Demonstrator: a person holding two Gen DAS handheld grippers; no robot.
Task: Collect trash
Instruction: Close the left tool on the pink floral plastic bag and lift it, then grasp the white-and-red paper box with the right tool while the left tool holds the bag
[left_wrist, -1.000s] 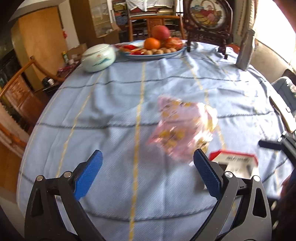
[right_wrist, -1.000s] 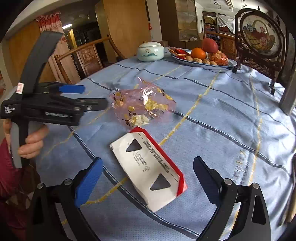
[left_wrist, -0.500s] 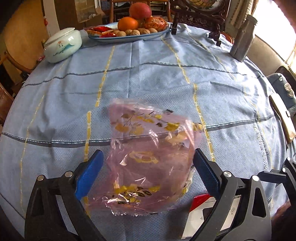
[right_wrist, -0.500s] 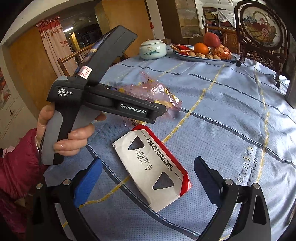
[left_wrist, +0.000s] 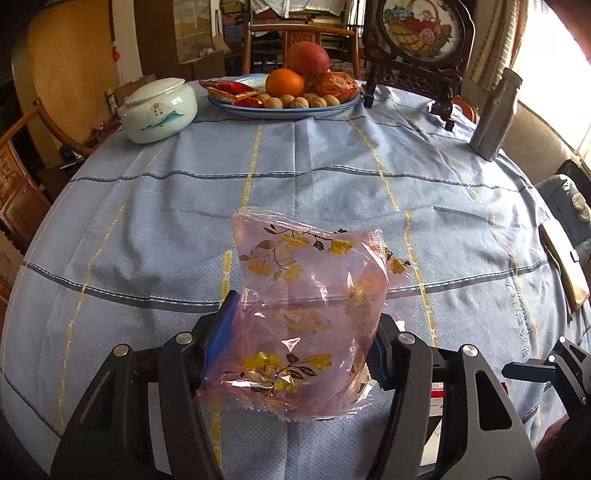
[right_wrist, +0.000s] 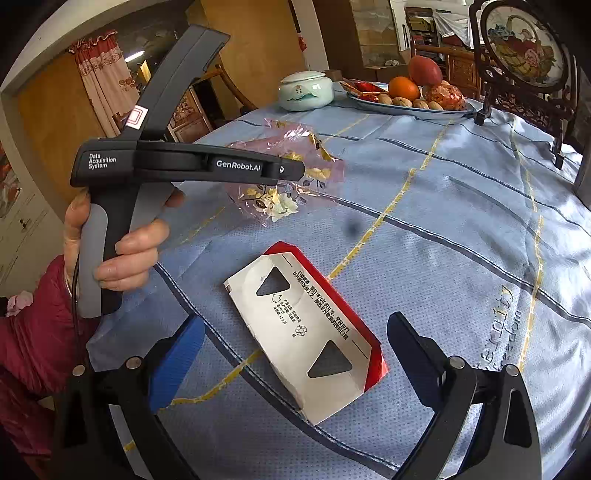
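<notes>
Plastic between my left tongs: the crinkly pink see-through wrapper with gold flowers is clamped at its lower part, the rest billowing over the blue striped tablecloth. My right tongs stand apart above the flattened white-and-red cardboard carton. Film this slick could slide out if I lift fast, since only 1 fold seems pinched.

Fruit plate, lidded ceramic jar — both on blue tablecloth.

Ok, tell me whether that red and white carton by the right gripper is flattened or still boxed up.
Flattened. The red and white carton lies flat on the blue tablecloth, with no raised sides.
</notes>
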